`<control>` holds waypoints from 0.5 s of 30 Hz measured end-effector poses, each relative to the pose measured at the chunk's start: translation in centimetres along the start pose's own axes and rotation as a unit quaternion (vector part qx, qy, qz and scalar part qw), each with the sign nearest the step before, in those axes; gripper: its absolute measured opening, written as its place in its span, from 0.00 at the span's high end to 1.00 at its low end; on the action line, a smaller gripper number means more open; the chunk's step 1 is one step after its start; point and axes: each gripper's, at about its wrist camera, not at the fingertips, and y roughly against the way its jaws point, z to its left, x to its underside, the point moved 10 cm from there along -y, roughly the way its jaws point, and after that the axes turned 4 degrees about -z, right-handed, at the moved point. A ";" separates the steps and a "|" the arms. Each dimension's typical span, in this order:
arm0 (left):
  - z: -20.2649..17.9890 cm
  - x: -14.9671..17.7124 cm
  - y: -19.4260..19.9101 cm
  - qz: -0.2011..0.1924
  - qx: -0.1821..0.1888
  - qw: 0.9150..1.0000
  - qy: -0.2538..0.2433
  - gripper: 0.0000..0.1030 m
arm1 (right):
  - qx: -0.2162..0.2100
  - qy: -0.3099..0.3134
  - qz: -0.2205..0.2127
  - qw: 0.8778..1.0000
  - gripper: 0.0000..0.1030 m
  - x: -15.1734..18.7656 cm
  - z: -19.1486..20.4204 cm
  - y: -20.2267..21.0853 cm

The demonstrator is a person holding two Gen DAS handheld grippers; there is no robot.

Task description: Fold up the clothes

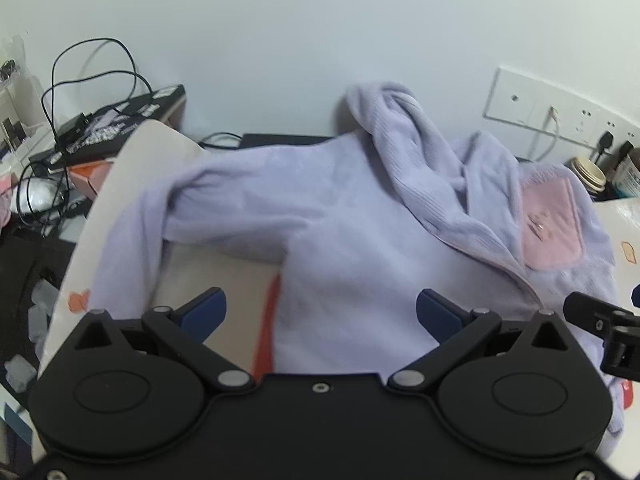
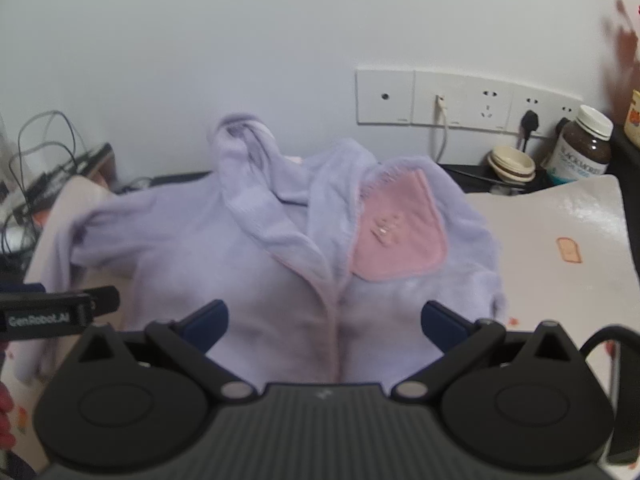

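On pale table (image 2: 560,220) — lilac hoodie (image 2: 224,256)

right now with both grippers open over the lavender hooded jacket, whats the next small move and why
Probably lower the left gripper onto the sleeve spread out to the left and pinch it. Both grippers, the right gripper too, are open and hold nothing, and the lavender hooded jacket lies unfolded, front up, pink pocket showing.
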 end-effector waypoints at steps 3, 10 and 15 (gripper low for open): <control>1.8 -0.8 -0.6 -0.004 -0.005 1.000 -0.002 0.00 | 0.001 -0.006 -0.001 1.000 0.01 -0.4 1.5 -0.6; 5.2 -1.4 -2.5 0.002 -0.008 1.000 -0.006 0.00 | 0.003 -0.025 0.010 1.000 0.01 0.2 4.3 -2.5; 6.1 -1.2 -3.6 0.010 0.001 1.000 -0.008 0.00 | 0.011 -0.027 0.017 0.999 0.01 0.6 5.5 -3.4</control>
